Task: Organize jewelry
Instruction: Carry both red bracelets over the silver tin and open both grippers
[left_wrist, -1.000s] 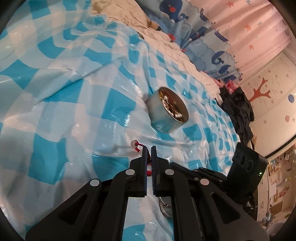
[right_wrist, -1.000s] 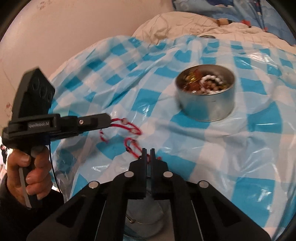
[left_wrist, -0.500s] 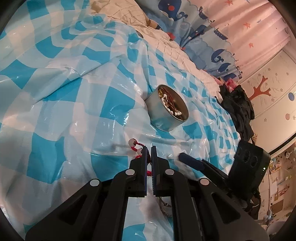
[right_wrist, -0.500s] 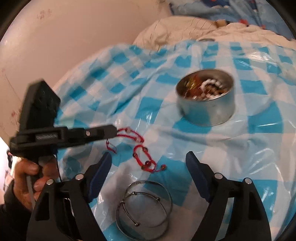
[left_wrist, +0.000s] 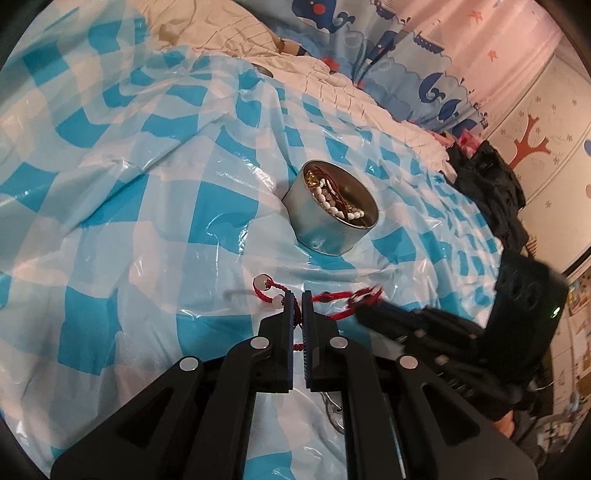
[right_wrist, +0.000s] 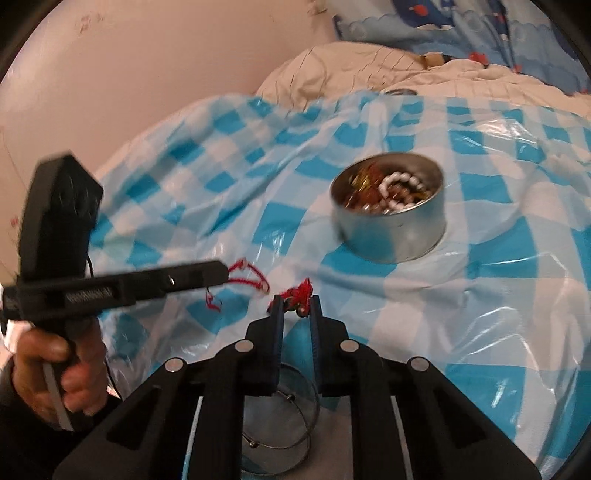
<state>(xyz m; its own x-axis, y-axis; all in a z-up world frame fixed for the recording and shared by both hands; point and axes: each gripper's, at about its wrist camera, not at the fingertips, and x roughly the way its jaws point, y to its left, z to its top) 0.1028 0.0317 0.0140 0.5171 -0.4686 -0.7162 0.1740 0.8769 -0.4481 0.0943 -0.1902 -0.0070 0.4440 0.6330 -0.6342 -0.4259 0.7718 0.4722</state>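
L gripper: jaws nearly together, pinched on red cord bracelet. Cord runs between the tips; two pale beads on a loop stick out at 10 o'clock of the tips, rest of cord trails toward 3 o'clock to the R gripper, which I see blurred in the L view.

R gripper: jaws closing, narrow gap left. A bunched red knot of the same bracelet sits between the tips w/ a small dark bead. Can't tell if pads press it fully yet. Cord looks stretched between both grippers, lifted off the sheet; slack end hangs below L tips in R view.

Person's hand wraps the L gripper handle, at 8 o'clock in R view.

Silver tin at 1 o'clock from the R tips, apart from the bracelet, upright, open, holding white beads, gold and reddish pieces.

Thin metal bangles lie under the R gripper body at 6 o'clock.

All on blue-white checked plastic sheet over bed; cream quilt beyond.
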